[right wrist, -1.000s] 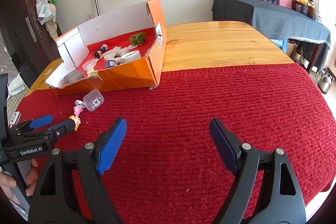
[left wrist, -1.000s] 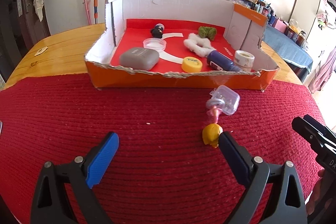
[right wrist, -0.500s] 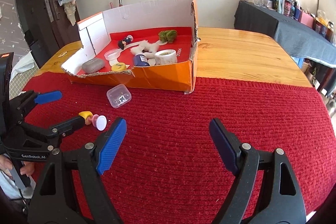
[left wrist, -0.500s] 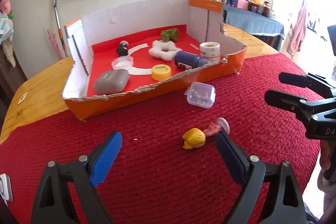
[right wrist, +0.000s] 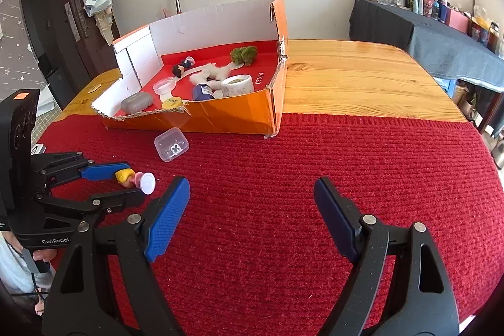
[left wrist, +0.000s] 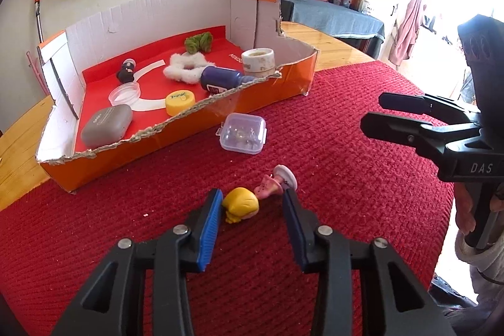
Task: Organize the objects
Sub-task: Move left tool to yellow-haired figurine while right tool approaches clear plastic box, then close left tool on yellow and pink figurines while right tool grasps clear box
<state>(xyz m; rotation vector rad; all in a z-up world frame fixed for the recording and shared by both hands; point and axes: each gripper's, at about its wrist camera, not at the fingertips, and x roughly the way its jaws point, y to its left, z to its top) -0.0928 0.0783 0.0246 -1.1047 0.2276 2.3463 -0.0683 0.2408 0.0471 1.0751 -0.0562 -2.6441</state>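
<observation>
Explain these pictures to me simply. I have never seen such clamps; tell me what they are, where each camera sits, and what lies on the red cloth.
These are hand-held tools, not a robot: a person grips one two-finger clamp in each hand, each carrying a forward-looking camera. The left view looks along the left gripper, whose blue pads sit either side of a small yellow-haired figurine lying on the red cloth; whether they already pinch it is unclear. The right view shows the right gripper open and empty. A clear plastic case lies before an orange cardboard box holding small items.
</observation>
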